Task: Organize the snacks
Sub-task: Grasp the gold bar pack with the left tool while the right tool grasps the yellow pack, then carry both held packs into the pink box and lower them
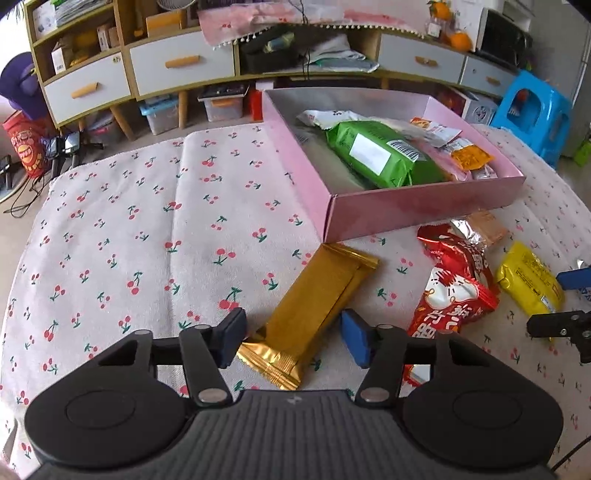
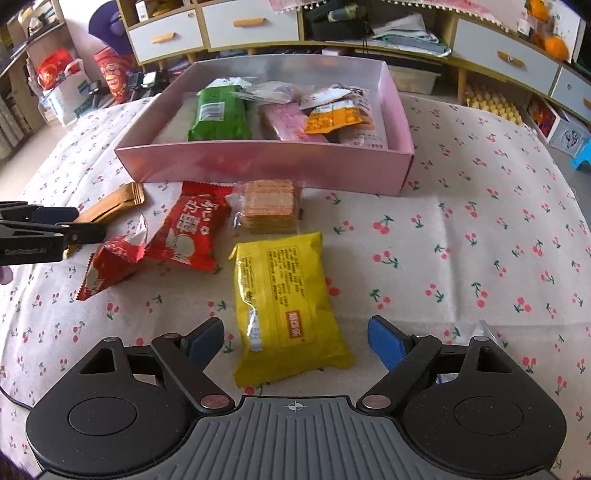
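A pink box (image 1: 424, 206) (image 2: 258, 166) holds a green packet (image 1: 384, 155) (image 2: 218, 114) and several other snacks. On the cherry-print cloth in front of it lie a gold packet (image 1: 314, 295) (image 2: 110, 206), a red packet (image 1: 454, 284) (image 2: 184, 232), a clear cracker pack (image 2: 269, 206) and a yellow packet (image 2: 284, 302) (image 1: 528, 280). My left gripper (image 1: 293, 339) is open, its fingers on either side of the gold packet's near end. My right gripper (image 2: 295, 345) is open around the yellow packet's near end.
A long cabinet with white drawers (image 1: 177, 66) (image 2: 251, 22) stands behind the table. A blue stool (image 1: 532, 110) is at the far right. Bags and storage bins sit on the floor under the cabinet.
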A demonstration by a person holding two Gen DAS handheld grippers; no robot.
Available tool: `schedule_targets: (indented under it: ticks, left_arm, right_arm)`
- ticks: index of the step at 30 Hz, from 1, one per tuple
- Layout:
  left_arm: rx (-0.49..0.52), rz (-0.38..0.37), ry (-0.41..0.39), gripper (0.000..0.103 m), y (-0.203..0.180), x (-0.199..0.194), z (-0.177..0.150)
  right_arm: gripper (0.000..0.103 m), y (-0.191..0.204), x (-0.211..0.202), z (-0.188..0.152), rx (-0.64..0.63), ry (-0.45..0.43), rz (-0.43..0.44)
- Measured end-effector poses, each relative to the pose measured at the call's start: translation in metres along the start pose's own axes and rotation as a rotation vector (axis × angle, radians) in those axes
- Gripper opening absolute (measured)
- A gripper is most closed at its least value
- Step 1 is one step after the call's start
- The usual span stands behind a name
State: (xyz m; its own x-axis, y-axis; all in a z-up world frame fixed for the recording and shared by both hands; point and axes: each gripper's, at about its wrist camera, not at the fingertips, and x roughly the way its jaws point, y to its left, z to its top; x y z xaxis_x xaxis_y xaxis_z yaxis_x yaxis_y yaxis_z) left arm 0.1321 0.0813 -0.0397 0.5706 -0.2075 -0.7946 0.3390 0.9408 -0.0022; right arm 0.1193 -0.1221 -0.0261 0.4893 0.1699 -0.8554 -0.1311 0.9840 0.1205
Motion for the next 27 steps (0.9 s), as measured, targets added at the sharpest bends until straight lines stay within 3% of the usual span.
schedule_targets:
  ticks: [4, 9, 12, 27]
  left_arm:
    - [0.009, -0.009, 0.003, 0.043, -0.002, -0.001, 0.001]
    - [-0.025, -0.01, 0.037, 0.035, -0.002, -0.002, 0.005]
    - [-0.058, -0.015, 0.056, 0.027, -0.001, -0.004, 0.006]
    - [-0.214, -0.07, 0.077, 0.027, 0.015, -0.021, 0.011]
  right_arm:
    - [0.084, 0.002, 0.001, 0.001, -0.007, -0.006, -0.007]
    - [0.056, 0.0, -0.003, 0.003, 0.0, -0.008, 0.002]
    - [0.053, -0.005, -0.005, 0.006, 0.047, 0.009, 0.0]
    - [0.052, -0.022, -0.022, 0.015, 0.19, 0.015, 0.09]
